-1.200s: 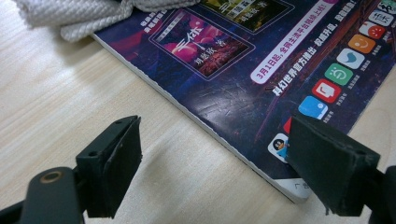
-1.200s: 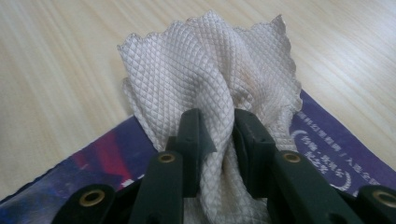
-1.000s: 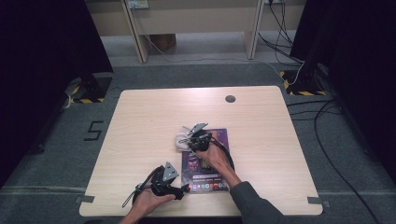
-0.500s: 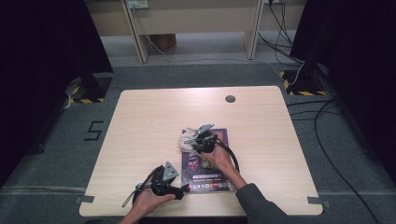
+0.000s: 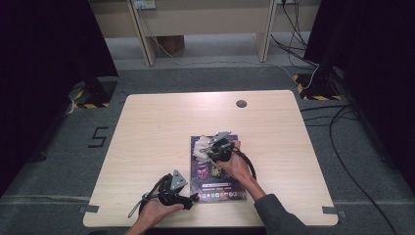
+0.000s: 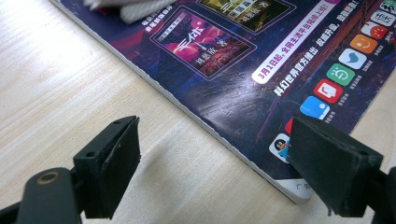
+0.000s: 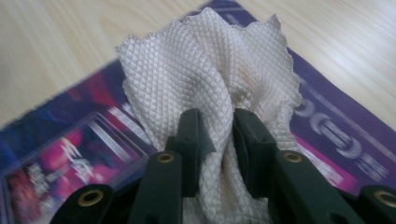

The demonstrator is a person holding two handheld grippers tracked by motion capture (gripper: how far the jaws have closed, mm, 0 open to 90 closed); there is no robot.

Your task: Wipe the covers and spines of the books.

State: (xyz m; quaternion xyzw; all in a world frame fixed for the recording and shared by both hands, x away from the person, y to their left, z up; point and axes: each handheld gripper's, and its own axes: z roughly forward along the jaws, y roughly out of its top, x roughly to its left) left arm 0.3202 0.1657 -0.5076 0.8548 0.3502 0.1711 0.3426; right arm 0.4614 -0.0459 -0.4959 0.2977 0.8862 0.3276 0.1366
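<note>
A dark purple magazine (image 5: 219,182) lies flat on the wooden table near its front edge. A white waffle-weave cloth (image 5: 200,146) rests bunched on the magazine's far end. My right gripper (image 5: 213,148) is shut on the cloth (image 7: 205,70), which fans out above the jaws, with the magazine cover (image 7: 60,140) underneath. My left gripper (image 5: 193,198) sits low at the magazine's near left corner. In the left gripper view its jaws stand open (image 6: 215,163), one over bare wood, the other over the magazine (image 6: 261,70), with the corner between them.
The table (image 5: 156,127) has a round dark grommet (image 5: 241,103) near its far edge. A black cable (image 5: 250,166) loops from the right gripper over the magazine's right side. Grey carpet and cables surround the table.
My right gripper has slid a little to the right across the magazine's far end, dragging the cloth with it. The left gripper has stayed put.
</note>
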